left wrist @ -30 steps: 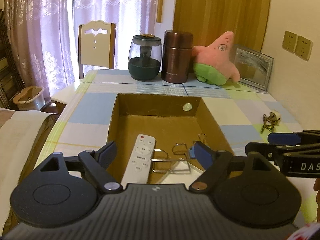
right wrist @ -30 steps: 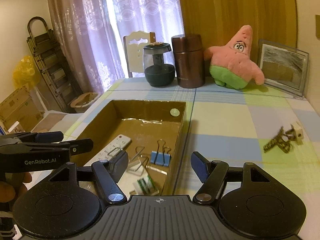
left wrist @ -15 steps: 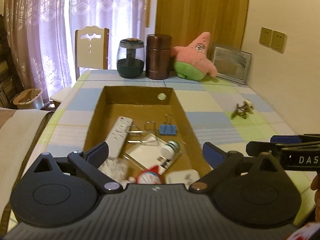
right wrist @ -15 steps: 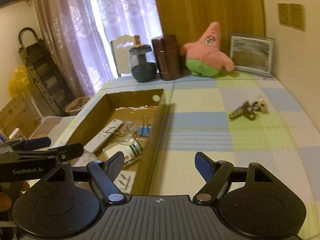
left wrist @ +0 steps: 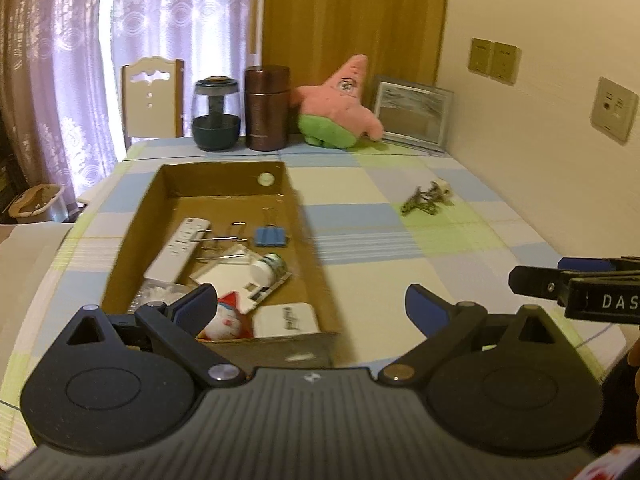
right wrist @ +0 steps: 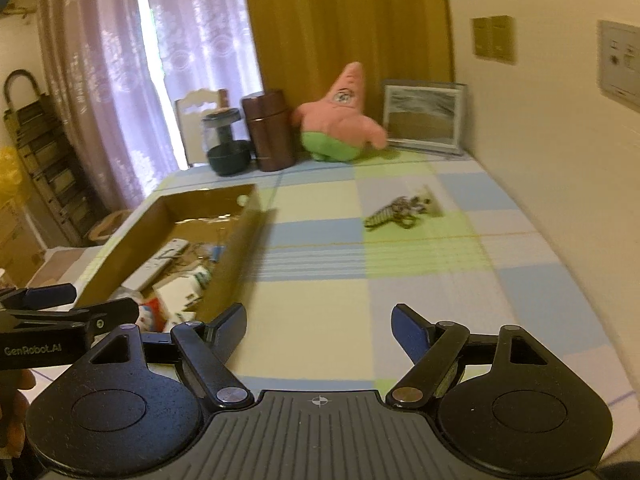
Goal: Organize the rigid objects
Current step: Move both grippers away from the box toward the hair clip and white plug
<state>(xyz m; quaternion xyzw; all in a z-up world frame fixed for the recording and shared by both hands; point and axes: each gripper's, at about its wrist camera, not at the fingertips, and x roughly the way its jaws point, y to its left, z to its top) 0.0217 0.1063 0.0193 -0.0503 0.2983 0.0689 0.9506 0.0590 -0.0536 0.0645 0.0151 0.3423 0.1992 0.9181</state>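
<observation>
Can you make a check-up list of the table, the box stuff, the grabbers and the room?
Surface: checked tablecloth covers the table.
Job's things: cardboard box holds a white remote, blue binder clip and more; keychain bundle lies outside on the cloth.
Clutter: pink starfish plush, brown canister, dark jar, picture frame along the far edge.
Grippers: left gripper and right gripper open, empty.
Cables: nothing seen.
Surroundings: chair, curtains, wall sockets.

I log, upper centre: Patrick Star plush (left wrist: 340, 108), brown canister (left wrist: 267, 108), dark glass jar (left wrist: 216, 114), framed picture (left wrist: 412, 114); chair (left wrist: 152, 100) upper left.
</observation>
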